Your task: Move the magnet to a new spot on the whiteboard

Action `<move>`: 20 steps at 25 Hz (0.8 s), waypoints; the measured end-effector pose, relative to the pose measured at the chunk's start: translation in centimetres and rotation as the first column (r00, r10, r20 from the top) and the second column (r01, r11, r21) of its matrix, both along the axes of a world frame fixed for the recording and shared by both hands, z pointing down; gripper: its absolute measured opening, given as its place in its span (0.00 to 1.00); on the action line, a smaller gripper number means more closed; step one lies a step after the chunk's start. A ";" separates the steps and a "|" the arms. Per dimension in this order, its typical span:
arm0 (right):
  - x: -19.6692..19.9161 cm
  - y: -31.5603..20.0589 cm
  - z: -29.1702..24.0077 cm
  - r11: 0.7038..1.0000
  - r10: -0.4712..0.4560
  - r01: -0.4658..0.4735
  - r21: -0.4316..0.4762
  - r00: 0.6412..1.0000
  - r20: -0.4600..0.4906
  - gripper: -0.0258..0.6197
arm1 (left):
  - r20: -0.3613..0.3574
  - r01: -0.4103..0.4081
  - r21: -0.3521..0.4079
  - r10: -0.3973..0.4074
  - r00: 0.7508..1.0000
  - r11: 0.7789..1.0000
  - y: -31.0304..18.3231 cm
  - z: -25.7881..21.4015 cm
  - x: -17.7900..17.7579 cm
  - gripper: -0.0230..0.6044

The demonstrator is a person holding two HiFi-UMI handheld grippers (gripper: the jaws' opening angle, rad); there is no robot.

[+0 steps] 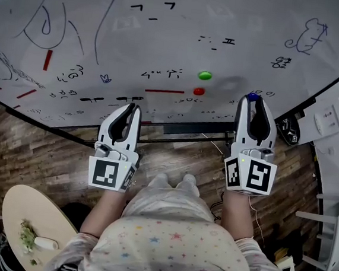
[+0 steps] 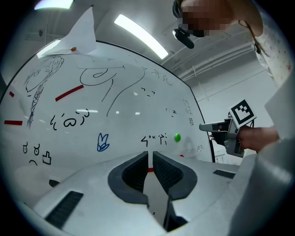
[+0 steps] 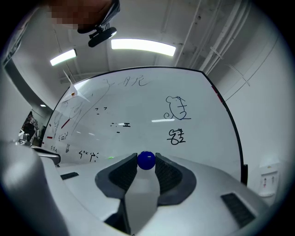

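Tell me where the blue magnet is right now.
The blue magnet is at the lower right of the whiteboard in the head view, pinched in the tongs of the right gripper, just right of the red magnet.

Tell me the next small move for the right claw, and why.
Probably draw the right claw back to pull the blue magnet off the whiteboard: its jaws already pinch the magnet, which looks to rest against the board.

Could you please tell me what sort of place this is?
Probably an office or meeting room: a large scribbled whiteboard with a blue magnet, strip ceiling lights and wood-look flooring.
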State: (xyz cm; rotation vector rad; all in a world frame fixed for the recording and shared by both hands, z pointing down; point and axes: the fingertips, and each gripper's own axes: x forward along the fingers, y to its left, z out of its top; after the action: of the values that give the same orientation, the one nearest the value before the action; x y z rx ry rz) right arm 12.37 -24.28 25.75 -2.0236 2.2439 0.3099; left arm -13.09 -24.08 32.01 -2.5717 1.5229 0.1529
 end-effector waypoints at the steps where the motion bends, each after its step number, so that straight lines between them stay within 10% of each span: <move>1: -0.2 0.1 0.1 1.000 0.006 -0.006 0.002 1.000 -0.001 0.23 | 0.005 -0.005 0.004 0.005 1.000 1.000 0.1 0.0 -0.1 0.10; 20: -2.0 -0.6 0.6 1.000 -0.022 0.021 -0.013 0.999 -0.032 0.23 | -0.025 0.009 0.012 -0.008 1.000 1.000 0.7 0.0 -1.8 0.10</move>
State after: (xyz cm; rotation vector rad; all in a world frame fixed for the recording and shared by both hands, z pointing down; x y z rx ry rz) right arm 10.36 -24.86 26.39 -2.0132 2.2906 0.3297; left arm -14.88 -23.38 32.05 -2.5633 1.5362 0.1935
